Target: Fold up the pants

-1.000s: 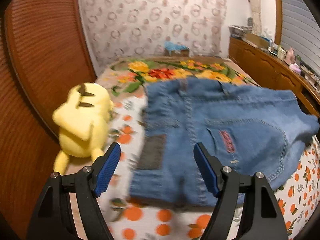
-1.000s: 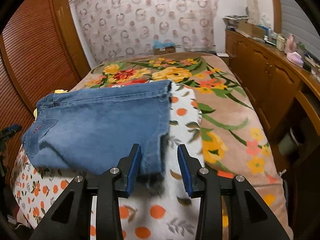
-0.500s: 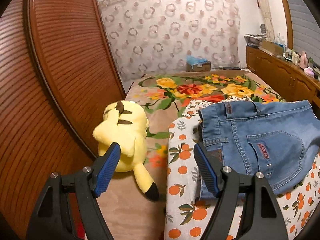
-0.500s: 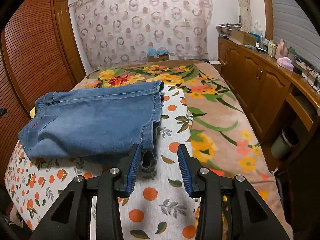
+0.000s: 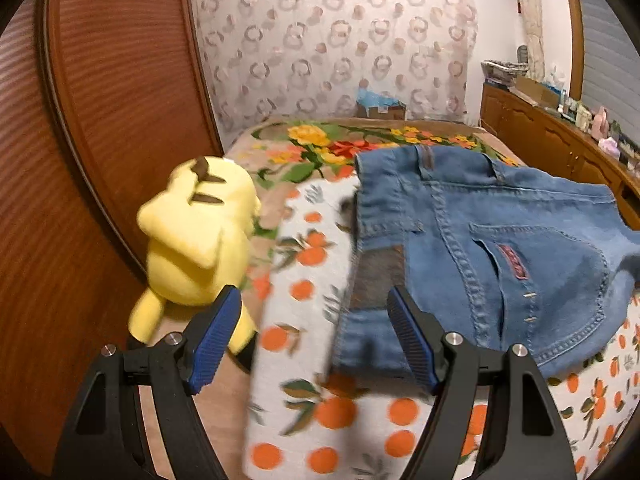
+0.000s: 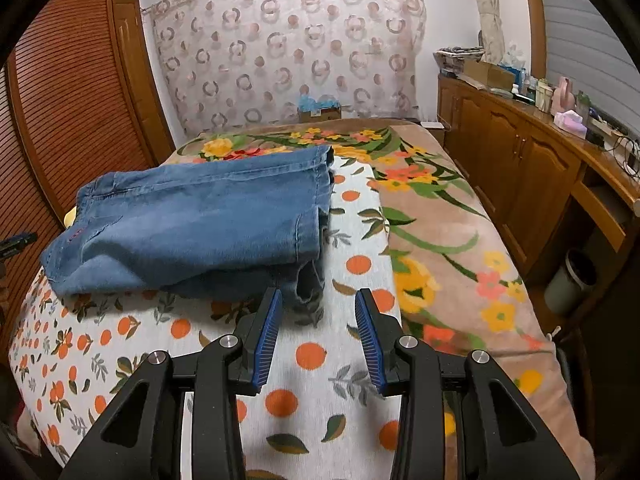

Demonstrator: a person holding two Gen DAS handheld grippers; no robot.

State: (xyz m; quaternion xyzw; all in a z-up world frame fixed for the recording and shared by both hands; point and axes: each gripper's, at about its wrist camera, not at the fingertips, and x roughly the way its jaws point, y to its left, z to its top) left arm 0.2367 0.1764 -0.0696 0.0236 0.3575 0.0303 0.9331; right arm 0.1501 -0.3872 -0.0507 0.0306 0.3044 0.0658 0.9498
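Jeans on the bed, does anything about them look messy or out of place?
The folded jeans are uneven: a lower layer sticks out at the near right corner, frayed and rumpled. A yellow plush toy sits beside the orange-print cloth.

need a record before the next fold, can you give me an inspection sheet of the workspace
surface: white orange-print cloth spread over a floral blanket on the bed
job's things: jeans lying folded on the cloth, back pocket up
clutter: yellow plush toy on the blanket beside the jeans
grippers: left gripper open, nothing between its fingers; right gripper open near the leg ends, holding nothing
cables: some wires on the counter
surroundings: slatted wooden doors, patterned curtain, wooden cabinets, box past the bed
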